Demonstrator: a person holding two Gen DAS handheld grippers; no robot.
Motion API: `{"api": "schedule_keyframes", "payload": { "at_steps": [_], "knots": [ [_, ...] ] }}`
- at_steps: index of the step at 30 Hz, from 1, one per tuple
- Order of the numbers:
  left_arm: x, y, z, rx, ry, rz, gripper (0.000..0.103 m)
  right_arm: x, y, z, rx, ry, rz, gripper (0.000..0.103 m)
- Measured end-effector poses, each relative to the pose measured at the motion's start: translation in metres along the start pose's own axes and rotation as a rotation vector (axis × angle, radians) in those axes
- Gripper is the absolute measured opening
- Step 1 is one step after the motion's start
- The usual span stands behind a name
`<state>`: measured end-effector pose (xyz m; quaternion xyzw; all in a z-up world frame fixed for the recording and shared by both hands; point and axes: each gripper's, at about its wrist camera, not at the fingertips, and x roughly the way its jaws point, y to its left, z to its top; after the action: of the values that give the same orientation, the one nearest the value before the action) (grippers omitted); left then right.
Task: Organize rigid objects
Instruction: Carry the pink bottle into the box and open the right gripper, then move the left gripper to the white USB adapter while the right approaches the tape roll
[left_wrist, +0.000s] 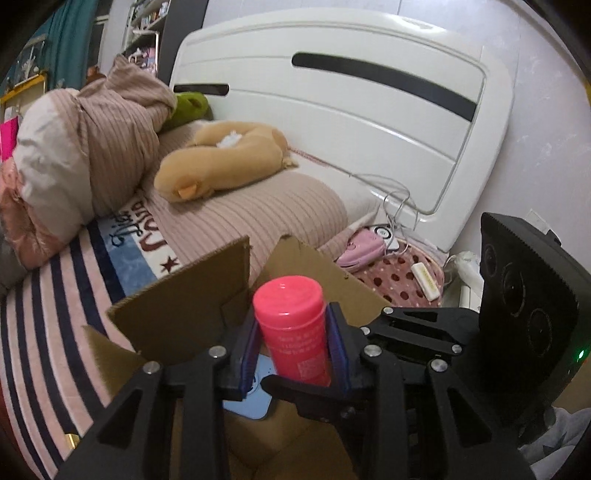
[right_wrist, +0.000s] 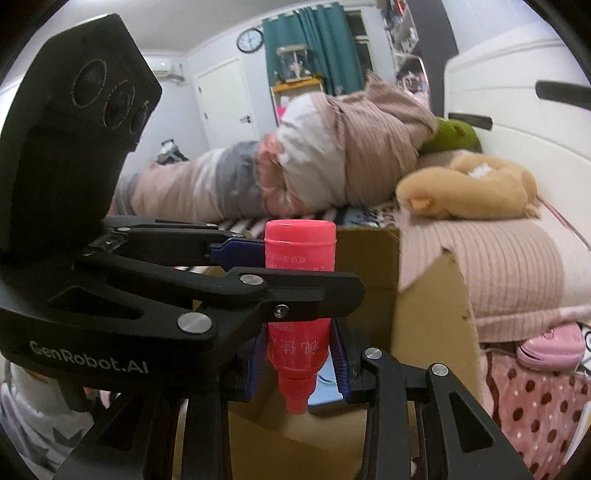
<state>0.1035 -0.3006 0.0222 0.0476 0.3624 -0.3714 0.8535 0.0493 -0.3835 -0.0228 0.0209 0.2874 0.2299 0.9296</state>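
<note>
A pink-red plastic bottle is held upside down, its narrow neck pointing down, over an open cardboard box. My left gripper is shut on the bottle's body, blue pads on both sides. In the right wrist view the bottle also stands between the blue pads of my right gripper, which close in on its lower body near the neck. The left gripper crosses in front from the left. A light blue object lies inside the box.
The box stands on a striped bed next to a pink ribbed pillow, a tan plush toy and a rolled quilt. A white headboard is behind. A pink pouch and white cables lie at the right.
</note>
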Motion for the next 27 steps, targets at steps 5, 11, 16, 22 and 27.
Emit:
{"api": "schedule_keyframes", "payload": {
  "at_steps": [5,11,16,22,27],
  "knots": [
    [0.017,-0.003,-0.002,0.008,0.045,0.007,0.032,0.007,-0.006,-0.008,-0.010,0.055,-0.044,0.027],
    [0.019,-0.004,-0.005,0.017,0.040,0.067,0.063,0.009,-0.007,-0.013,-0.030,0.083,-0.085,0.031],
    [0.005,-0.001,-0.007,0.017,0.018,0.076,0.070,0.004,-0.002,-0.014,-0.047,0.083,-0.094,0.039],
    [-0.026,0.007,-0.012,-0.001,-0.032,0.089,0.075,-0.006,0.011,-0.012,-0.063,0.070,-0.112,0.049],
    [-0.061,0.018,-0.022,-0.025,-0.071,0.123,0.076,-0.014,0.034,-0.007,-0.098,0.062,-0.116,0.053]
  ]
}}
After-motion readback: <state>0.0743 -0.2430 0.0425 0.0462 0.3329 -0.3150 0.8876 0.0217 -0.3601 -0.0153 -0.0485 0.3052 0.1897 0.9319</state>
